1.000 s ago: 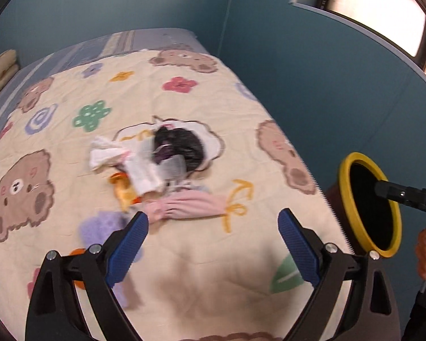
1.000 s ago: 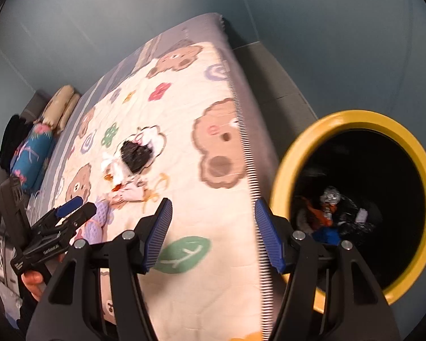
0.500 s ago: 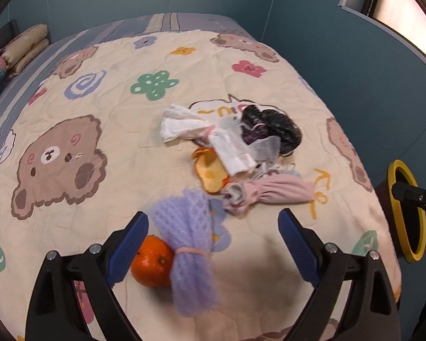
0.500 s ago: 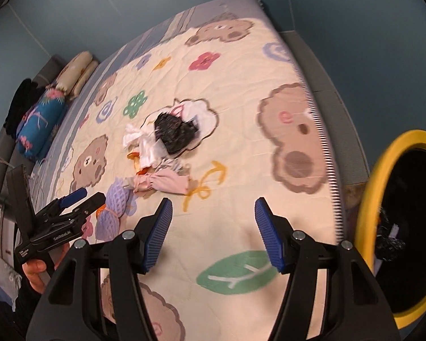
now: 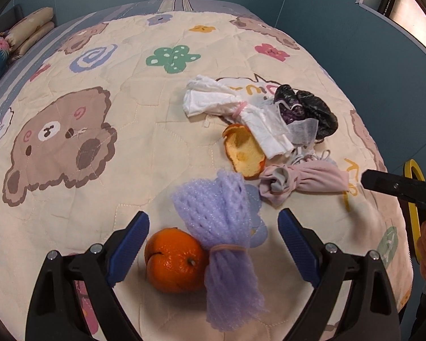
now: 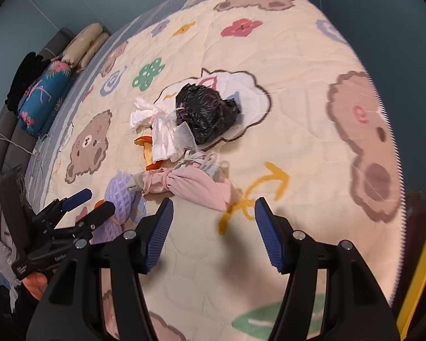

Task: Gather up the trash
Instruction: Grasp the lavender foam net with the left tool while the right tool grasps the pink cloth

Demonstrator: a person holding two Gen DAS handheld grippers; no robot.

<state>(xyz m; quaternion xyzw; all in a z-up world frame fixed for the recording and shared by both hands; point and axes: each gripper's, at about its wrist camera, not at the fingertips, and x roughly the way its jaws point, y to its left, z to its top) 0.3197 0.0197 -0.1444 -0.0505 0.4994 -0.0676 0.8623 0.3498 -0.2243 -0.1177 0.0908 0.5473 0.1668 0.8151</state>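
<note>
While both grippers' fingers gape empty | foam net [image 5: 224, 227] between left fingers [image 5: 127, 244] | bin [image 5: 411, 213] past quilt edge

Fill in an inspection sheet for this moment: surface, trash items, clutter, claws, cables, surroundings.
Surface: bed quilt printed with bears and flowers.
Job's things: purple foam net leaning on an orange; orange peel; white tissue bundle; black plastic bag; pink cloth; all lie on the quilt, none held.
Clutter: folded pillows at the bed's far end.
Claws: left claw open above the orange and foam net; right claw open, near the pink cloth, nothing between its pads.
Cables: nothing seen.
Surroundings: blue walls; yellow-rimmed bin beside the bed.
</note>
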